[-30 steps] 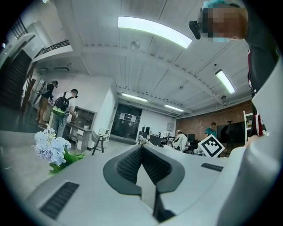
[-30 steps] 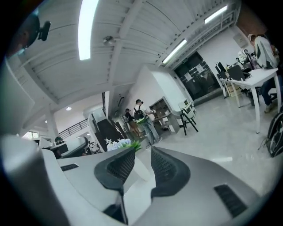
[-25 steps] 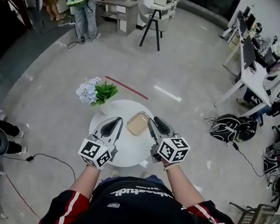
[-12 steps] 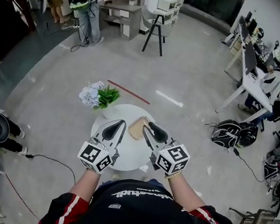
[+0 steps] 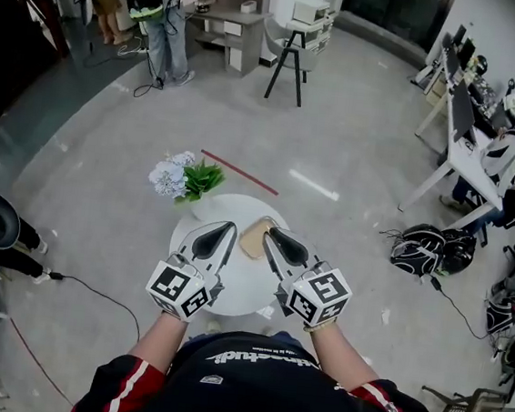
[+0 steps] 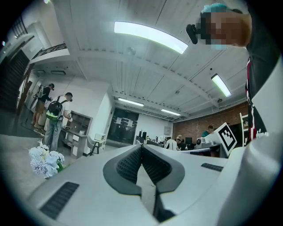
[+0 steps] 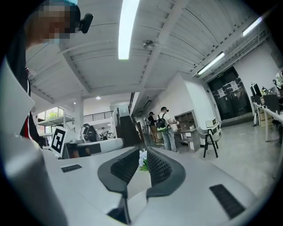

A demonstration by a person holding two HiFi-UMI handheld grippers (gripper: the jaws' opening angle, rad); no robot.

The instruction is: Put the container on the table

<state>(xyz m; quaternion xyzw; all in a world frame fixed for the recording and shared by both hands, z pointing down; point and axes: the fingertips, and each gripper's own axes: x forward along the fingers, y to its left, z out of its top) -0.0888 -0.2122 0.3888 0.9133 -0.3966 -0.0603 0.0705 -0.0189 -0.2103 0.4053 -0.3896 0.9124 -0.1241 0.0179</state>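
The tan, flat container (image 5: pixel 253 238) lies on the round white table (image 5: pixel 230 291), just beyond both grippers' tips. My left gripper (image 5: pixel 227 227) hovers above the table to the container's left, its jaws closed together with nothing in them (image 6: pixel 141 148). My right gripper (image 5: pixel 270 234) hangs over the container's near right edge. Its jaws have just been closing and now stand a little apart with nothing between them (image 7: pixel 142 155); only the flowers show through the gap. Both grippers point level, so neither gripper view shows the container.
A pot of pale flowers with green leaves (image 5: pixel 184 178) stands at the table's far left edge. A red strip (image 5: pixel 239 172) lies on the floor beyond it. People (image 5: pixel 165 19) stand far back left, backpacks (image 5: pixel 428 250) lie at right, and a cable (image 5: pixel 93 289) runs at left.
Both grippers have lifted off the table top, the right one more, and it has rolled slightly. The right gripper's jaws have narrowed. The container has stayed on the table.
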